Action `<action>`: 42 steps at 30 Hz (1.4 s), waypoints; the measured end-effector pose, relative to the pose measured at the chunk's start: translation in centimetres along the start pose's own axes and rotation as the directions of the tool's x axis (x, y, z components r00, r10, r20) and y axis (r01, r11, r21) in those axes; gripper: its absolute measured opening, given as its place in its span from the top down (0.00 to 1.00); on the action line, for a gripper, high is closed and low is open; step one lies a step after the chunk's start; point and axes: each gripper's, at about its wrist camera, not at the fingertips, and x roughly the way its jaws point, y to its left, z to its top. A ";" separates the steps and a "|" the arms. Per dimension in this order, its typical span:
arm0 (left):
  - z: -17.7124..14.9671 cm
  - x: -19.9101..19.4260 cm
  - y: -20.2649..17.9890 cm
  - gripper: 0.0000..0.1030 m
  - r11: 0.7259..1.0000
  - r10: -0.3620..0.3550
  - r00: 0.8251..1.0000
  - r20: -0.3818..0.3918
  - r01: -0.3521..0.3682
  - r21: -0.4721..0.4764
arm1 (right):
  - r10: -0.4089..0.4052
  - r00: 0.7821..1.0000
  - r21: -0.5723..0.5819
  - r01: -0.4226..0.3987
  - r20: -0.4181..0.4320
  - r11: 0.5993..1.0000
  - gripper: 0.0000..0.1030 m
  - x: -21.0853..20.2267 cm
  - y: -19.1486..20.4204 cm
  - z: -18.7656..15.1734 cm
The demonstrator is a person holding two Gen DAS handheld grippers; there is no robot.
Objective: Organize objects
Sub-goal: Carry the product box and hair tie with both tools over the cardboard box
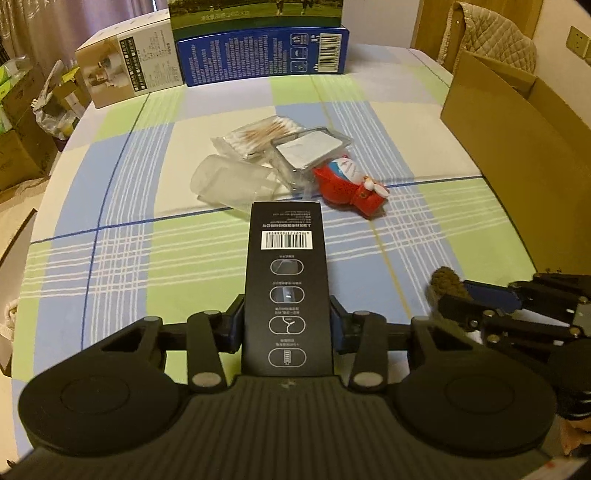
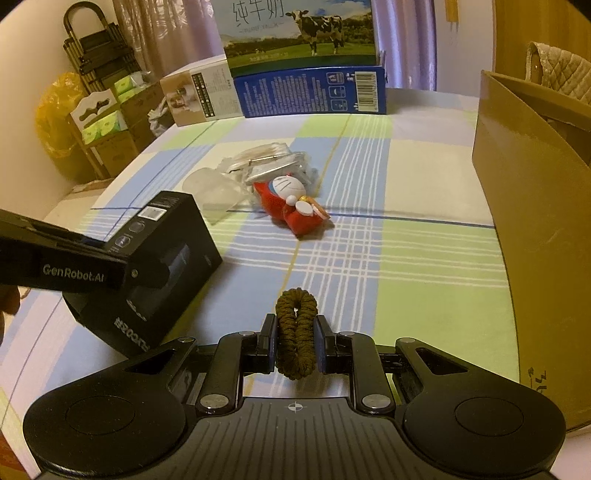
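Two grippers are carrying loads: the left gripper point(image 1: 286, 325) jaws are clamping a tall black cardboard box point(image 1: 286, 280), the right gripper point(image 2: 295, 347) jaws squeezing a brown braided hair tie point(image 2: 295, 332); both are seemingly heading for the open brown cardboard carton point(image 2: 535, 221) at right.

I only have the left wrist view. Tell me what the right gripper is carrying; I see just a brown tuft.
Observer: The right gripper is shut on a brown hair tie, a full loop squeezed between its pads.
Operator: Describe my black box from the side.
Observer: The black box is deep, not flat; the left gripper clamps its upper part.
Operator: Report what is printed on the carton behind the blue box.
Observer: The milk carton shows a black-and-white cow on grass.
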 end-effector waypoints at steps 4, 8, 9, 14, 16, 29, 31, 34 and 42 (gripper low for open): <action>-0.5 -0.7 -0.4 0.63 1.000 -0.013 1.000 0.015 0.013 -0.003 | -0.002 1.000 -0.017 0.002 0.015 1.000 0.84 -0.5 0.2 0.1; -1.0 -1.4 -0.7 0.63 1.000 -0.015 1.000 0.024 0.016 -0.019 | -0.015 1.000 -0.015 0.015 0.025 1.000 0.84 -1.1 0.0 0.2; -1.0 -1.6 -0.9 0.63 1.000 -0.013 1.000 0.028 0.014 -0.021 | -0.018 0.999 -0.019 0.019 0.029 1.000 0.84 -1.3 0.0 0.2; -1.2 -3.5 -2.0 0.63 0.999 -0.015 0.998 0.065 0.018 -0.046 | -0.027 0.998 -0.007 0.027 0.054 1.000 0.84 -3.3 -0.3 -0.1; -1.4 -4.7 -2.6 0.63 0.997 -0.022 0.996 0.089 0.028 -0.067 | -0.022 0.998 0.025 0.020 0.064 0.999 0.84 -4.6 -0.6 -0.4; -3.6 -13.1 -8.0 0.63 0.995 -0.046 0.978 0.203 0.064 -0.080 | -0.086 0.985 0.038 0.081 0.152 0.996 0.84 -14.6 -0.7 -2.3; -3.9 -14.0 -8.7 0.63 0.995 -0.053 0.976 0.213 0.070 -0.071 | -0.107 0.982 0.045 0.101 0.155 0.994 0.84 -15.6 -0.9 -2.7; -4.5 -15.2 -9.8 0.63 0.995 -0.063 0.973 0.222 0.077 -0.056 | -0.133 0.978 0.064 0.124 0.158 0.990 0.83 -16.9 -1.5 -3.2; -5.6 -16.4 -11.7 0.63 0.996 -0.080 0.971 0.223 0.089 -0.027 | -0.153 0.972 0.080 0.141 0.179 0.987 0.83 -19.4 -2.3 -3.8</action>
